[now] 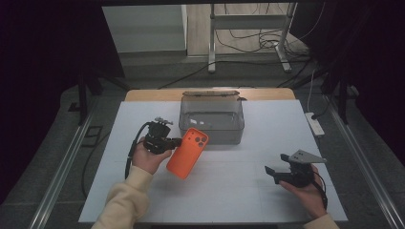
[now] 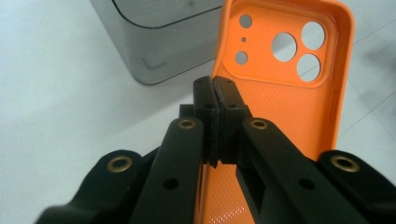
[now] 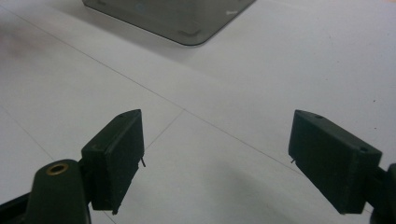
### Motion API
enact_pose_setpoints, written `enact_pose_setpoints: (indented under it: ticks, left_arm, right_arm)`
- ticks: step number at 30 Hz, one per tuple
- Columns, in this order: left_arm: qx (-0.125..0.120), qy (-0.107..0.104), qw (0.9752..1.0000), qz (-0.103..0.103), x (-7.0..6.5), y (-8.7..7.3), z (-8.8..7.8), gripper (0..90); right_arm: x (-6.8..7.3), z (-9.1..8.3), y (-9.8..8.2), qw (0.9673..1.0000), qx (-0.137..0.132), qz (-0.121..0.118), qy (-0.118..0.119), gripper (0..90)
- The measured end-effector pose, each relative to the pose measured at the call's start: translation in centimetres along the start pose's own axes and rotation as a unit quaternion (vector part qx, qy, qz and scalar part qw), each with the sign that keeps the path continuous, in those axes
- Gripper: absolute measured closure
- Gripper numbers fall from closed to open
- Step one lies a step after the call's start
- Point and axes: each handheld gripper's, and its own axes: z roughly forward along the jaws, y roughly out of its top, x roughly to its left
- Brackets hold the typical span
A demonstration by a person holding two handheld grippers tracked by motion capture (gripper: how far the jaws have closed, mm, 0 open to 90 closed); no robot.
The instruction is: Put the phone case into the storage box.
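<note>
One orange phone case (image 1: 187, 152) hangs left of centre in the high view, clear of the white table (image 1: 248, 200), pinched at its edge by the left gripper (image 1: 175, 142), whose jaws are closed tight on it. In the left gripper view the case (image 2: 285, 121) shows three large round lens holes and three smaller ones. One grey translucent bin (image 1: 211, 119) sits at centre, just above the case. The right gripper (image 1: 274, 172), at lower right, holds nothing, its two jaws spread wide above the bare table.
</note>
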Motion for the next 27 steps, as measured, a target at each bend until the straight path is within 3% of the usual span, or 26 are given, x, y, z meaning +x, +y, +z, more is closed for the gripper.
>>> enact_pose_setpoints:
  ticks: [9,17,27]
  left_arm:
    - [-0.016,-0.02,0.9996,0.01,-0.7,-0.2,0.7,89.1]
    - [-0.035,-0.033,0.9983,0.032,-1.5,-0.1,0.7,89.1]
    - [-0.052,-0.056,0.996,0.046,-1.4,0.1,0.4,89.1]
  right_arm:
    - [0.0,0.0,0.0,1.0,-0.002,0.001,0.001,18.2]
    - [-0.1,0.0,-0.1,1.0,0.0,0.007,-0.002,18.3]
    - [-0.2,0.3,-0.2,0.9998,0.0,0.022,-0.001,18.3]
